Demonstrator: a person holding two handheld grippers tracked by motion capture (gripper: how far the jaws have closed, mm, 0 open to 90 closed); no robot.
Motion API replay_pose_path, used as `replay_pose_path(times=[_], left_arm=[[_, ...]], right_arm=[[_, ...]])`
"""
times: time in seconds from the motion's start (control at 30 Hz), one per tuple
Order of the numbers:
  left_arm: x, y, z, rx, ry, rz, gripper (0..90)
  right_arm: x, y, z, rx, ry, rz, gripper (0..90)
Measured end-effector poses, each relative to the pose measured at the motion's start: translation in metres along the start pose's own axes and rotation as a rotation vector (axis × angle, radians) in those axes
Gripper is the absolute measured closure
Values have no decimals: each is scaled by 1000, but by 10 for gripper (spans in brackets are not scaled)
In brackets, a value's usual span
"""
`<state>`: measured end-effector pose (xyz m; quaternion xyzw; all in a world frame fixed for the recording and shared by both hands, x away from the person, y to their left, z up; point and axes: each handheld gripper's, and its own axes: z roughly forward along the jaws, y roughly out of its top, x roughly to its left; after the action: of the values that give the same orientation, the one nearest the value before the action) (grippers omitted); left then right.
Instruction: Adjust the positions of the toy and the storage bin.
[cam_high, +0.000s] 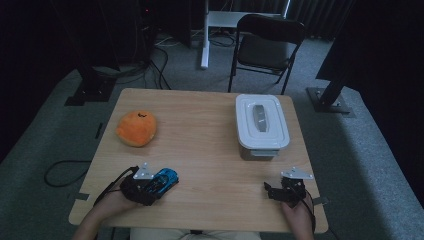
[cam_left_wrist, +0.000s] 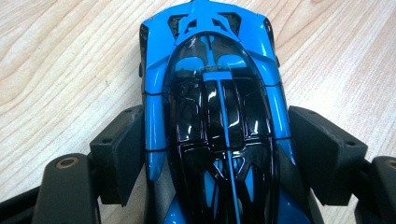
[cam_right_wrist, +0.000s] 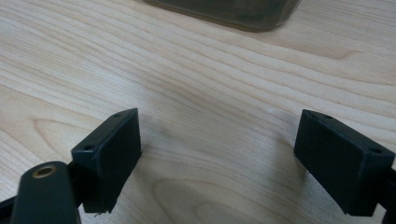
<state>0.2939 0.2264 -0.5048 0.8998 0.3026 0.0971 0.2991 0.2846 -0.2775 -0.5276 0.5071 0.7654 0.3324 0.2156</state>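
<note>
Grasping is in hand: left tongs (cam_left_wrist: 217, 154) are clamped on the glossy blue-and-black toy car (cam_left_wrist: 215, 116), right tongs (cam_right_wrist: 233, 158) held apart over bare tabletop (cam_right_wrist: 196, 70); lifting likely follows.

Your surface is a light wooden table (cam_high: 210, 150) with rounded corners and visible grain.

You have three items lying directly on it:

- An orange plush toy (cam_high: 136, 128), round and soft, near the left edge, towards the far left corner.
- A storage box (cam_high: 261, 125), grey-bodied with a white lid and a grey handle set into the lid, lid on, near the far right corner and lengthwise along the right edge.
- A blue and black toy car (cam_high: 165, 180), close to your near edge, left of the middle, nose pointing towards the far right.

The plush toy, box and car lie well apart from each other.
</note>
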Motion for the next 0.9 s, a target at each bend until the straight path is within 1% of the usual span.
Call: replay_pose_path(times=[0.07,0.1,0.2,0.23,0.3,0.33,0.4,0.5,0.53,0.57,0.6,0.63,0.67,0.7,0.73,0.77,0.8,0.83,0.9], left_arm=[[0,0,-2,-5,7,-1,245],[0,0,-4,-20,16,-8,227],[0,3,-12,-56,8,-17,222],[1,4,-15,-67,21,-21,221],[4,7,-22,-86,27,-27,222],[5,8,-24,-90,36,-34,222],[10,10,-28,-95,63,-52,222],[17,11,-31,-99,90,-74,222],[20,12,-32,-96,101,-87,222],[22,13,-33,-91,114,-88,222],[24,15,-34,-82,138,-97,222],[26,16,-35,-72,147,-104,222],[28,17,-36,-75,155,-113,222],[31,19,-39,-83,166,-130,222],[33,20,-40,-79,179,-139,222],[36,22,-42,-78,207,-152,223],[40,23,-44,-84,227,-172,223],[45,25,-45,-86,235,-200,223],[54,29,-49,-100,286,-225,223]], right_arm=[[0,0,0,0,0,0,141],[0,0,0,0,0,0,141],[0,0,0,0,-1,2,141],[0,0,0,0,-1,2,141],[0,0,0,0,-1,2,141],[0,0,0,0,-2,2,141],[0,0,0,0,-2,2,141],[0,0,0,0,-2,2,141],[0,0,0,0,-1,4,141],[0,0,0,0,-2,3,141],[0,0,0,0,-2,4,141],[0,0,0,0,-2,3,141],[0,0,0,0,-2,3,141],[0,0,0,0,-2,3,141],[0,0,0,1,-2,3,141],[0,0,0,1,-2,3,141],[0,0,0,0,-2,4,141],[0,0,0,0,-2,3,141],[0,0,0,0,-2,4,141]])
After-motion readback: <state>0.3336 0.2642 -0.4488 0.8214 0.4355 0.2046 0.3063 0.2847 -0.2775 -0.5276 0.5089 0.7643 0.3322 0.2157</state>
